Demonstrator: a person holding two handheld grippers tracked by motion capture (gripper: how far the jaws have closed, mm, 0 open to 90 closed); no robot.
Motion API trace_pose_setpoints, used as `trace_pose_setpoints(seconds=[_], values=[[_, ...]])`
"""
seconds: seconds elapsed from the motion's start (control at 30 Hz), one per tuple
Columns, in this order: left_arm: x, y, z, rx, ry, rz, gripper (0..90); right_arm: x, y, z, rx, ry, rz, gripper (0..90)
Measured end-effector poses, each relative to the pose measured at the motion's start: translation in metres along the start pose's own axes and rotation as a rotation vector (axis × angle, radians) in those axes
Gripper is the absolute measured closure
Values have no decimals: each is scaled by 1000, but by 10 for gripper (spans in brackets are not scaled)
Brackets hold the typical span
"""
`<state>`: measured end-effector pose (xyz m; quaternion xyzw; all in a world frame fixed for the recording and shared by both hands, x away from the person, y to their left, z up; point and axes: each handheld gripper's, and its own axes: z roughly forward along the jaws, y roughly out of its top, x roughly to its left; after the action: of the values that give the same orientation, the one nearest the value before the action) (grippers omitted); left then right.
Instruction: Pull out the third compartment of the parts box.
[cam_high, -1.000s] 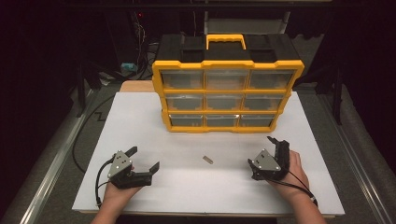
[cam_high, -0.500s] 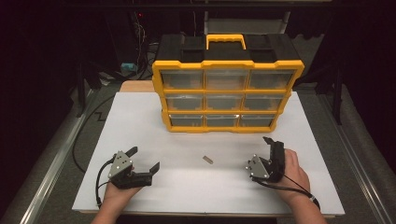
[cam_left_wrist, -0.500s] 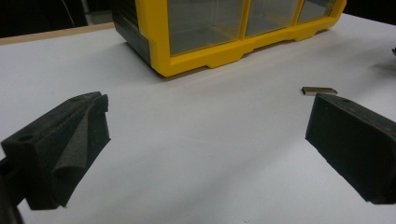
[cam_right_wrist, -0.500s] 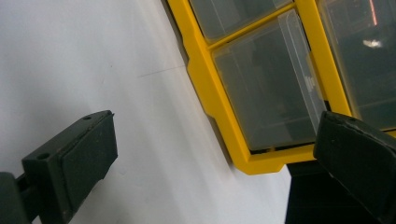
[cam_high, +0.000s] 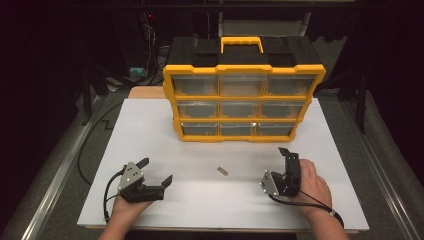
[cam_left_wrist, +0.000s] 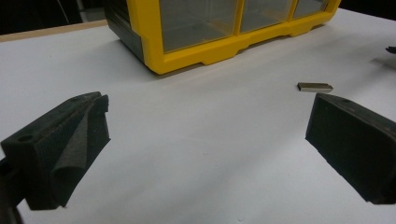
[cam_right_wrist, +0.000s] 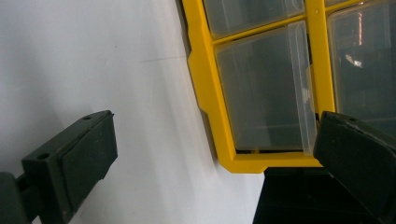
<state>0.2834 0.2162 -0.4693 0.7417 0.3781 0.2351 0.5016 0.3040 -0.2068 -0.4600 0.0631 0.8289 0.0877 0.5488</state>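
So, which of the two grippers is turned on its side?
The right gripper, at the right of the high view. Its open jaws stand one above the other, whereas the left gripper has its open jaws side by side, level with the table.

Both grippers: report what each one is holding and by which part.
Nothing is held. The left gripper and right gripper are both open and empty; the small metal piece lies untouched on the white board.

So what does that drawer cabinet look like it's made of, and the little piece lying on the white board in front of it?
The drawer cabinet looks like moulded plastic: a glossy yellow frame, a matte black top, and clear drawer fronts that you can see through. The little piece looks like dull grey-brown metal with a faint sheen, though it is too small to be sure.
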Motion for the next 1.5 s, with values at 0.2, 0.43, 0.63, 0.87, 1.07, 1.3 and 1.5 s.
trace_pose_setpoints(seconds=[0.2,0.43,0.63,0.87,1.07,1.3,1.5], values=[[-1,0,3,9,0,6,3,1,0,1,24,-10,-46,1],[0,-1,7,20,-8,3,3,3,1,4,55,-28,-89,12],[1,-1,10,26,-27,-10,5,3,4,7,70,-37,-89,54],[2,1,10,13,-38,-3,5,5,10,10,62,-72,-87,152],[1,1,10,-6,-25,-9,5,-1,16,13,52,-111,-85,204],[0,2,11,-3,-28,-9,5,-11,24,14,39,-141,-79,253],[-1,2,12,8,-31,0,5,-21,29,12,28,-162,-82,277]])
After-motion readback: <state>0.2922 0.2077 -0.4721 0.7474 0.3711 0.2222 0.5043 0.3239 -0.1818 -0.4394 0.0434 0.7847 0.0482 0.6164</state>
